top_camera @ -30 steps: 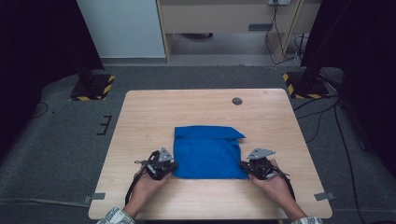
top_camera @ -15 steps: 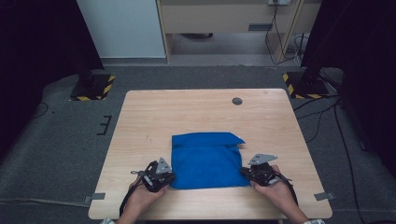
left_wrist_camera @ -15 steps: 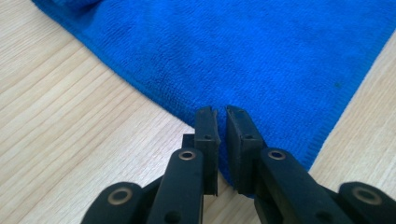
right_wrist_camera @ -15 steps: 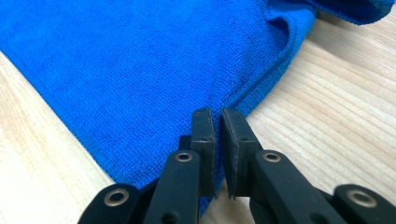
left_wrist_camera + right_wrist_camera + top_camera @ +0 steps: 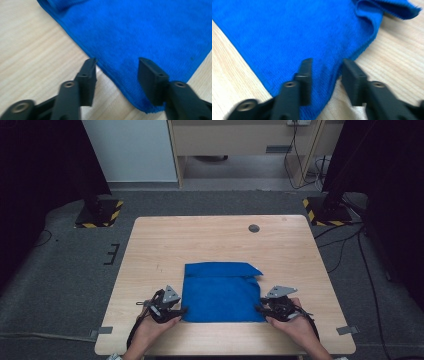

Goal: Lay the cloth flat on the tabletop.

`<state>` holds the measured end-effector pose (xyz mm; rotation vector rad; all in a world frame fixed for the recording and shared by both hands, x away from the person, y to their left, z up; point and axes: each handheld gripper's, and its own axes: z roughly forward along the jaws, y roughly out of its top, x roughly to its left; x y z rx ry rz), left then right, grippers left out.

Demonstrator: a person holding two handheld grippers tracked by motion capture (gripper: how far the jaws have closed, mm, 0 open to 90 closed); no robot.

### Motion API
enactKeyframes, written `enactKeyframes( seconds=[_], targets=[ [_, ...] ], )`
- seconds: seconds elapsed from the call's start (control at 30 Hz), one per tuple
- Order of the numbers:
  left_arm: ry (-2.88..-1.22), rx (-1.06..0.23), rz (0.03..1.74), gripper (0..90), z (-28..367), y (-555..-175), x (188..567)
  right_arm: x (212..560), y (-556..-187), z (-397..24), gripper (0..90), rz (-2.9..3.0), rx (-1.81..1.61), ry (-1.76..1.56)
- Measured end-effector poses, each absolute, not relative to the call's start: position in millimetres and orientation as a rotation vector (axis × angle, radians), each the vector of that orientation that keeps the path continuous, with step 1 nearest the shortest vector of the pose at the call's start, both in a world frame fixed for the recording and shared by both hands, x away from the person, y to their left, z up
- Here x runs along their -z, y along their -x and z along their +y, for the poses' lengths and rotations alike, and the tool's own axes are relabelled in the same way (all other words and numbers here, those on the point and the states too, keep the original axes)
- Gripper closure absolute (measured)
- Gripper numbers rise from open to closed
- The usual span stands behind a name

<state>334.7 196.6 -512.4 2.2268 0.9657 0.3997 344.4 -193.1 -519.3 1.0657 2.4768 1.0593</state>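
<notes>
While the blue towel [image 5: 222, 292] lies folded near the tabletop's [image 5: 210, 237] near edge, we have both grippers at its near corners with nothing pinched: the left gripper [image 5: 117, 72] has just been opening and now stands spread astride the towel's left hem, and the right gripper [image 5: 327, 72], likewise just opening, stands spread over the right hem. We judge the risk lies in pulling away carelessly: a pad dragging on the pile could tug a corner out of line. The rumpled flap at the far right corner could also spring loose, and a re-grip might catch only the top layer.
</notes>
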Motion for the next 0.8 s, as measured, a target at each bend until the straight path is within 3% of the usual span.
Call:
enactKeyframes(
  seconds=[0.13, 0.23, 0.6, 0.8],
  targets=[
    [-2.176, -0.426, 0.967, 38.9, 200, -339, 509, 512, -346, -199, 40.9, 2.417, -1.100, -1.075],
    [-2.151, -0.436, 0.977, 37.9, 202, -343, 507, 508, -349, -203, 40.4, 2.376, -1.112, -1.084],
    [-2.133, -0.515, 0.989, 49.3, 200, -390, 506, 512, -403, -215, 64.2, 2.262, -1.030, -1.144],
    [-2.125, -0.536, 1.000, 49.3, 197, -404, 508, 518, -425, -201, 63.8, 2.278, -0.959, -1.117]
  ],
)
